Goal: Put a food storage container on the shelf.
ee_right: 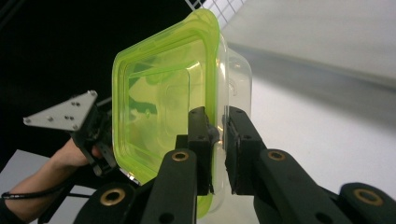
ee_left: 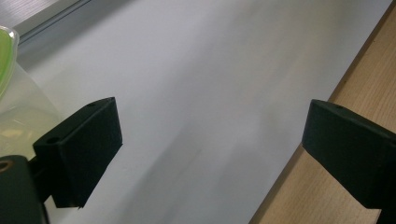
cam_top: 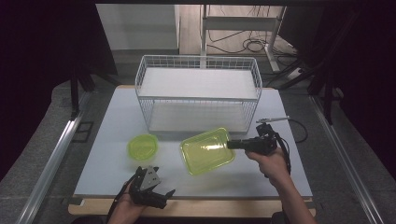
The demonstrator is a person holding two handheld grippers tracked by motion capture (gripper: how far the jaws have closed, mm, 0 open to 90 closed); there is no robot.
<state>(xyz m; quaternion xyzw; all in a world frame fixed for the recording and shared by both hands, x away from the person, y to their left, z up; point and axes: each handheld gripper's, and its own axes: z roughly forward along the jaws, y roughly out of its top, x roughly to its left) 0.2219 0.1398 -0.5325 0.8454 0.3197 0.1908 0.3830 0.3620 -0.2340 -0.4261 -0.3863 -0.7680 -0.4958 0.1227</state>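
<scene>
A rectangular clear container with a green lid [cam_top: 207,151] hangs tilted just above the white tabletop, in front of the wire rack. My right gripper [cam_top: 229,144] is shut on its right rim; in the right gripper view the two jaws pinch the lidded container's [ee_right: 163,98] edge at my right gripper [ee_right: 218,133]. A small round green container [cam_top: 143,146] sits on the table to the left. My left gripper [cam_top: 161,181] rests near the table's front edge, open, and in its own view my left gripper [ee_left: 212,140] has nothing between the wide-apart jaws.
A white wire rack [cam_top: 198,92] with two shelves stands at the back of the white tabletop [cam_top: 112,126]. A wooden strip [cam_top: 210,208] runs along the front edge. Metal rails flank the table on the floor.
</scene>
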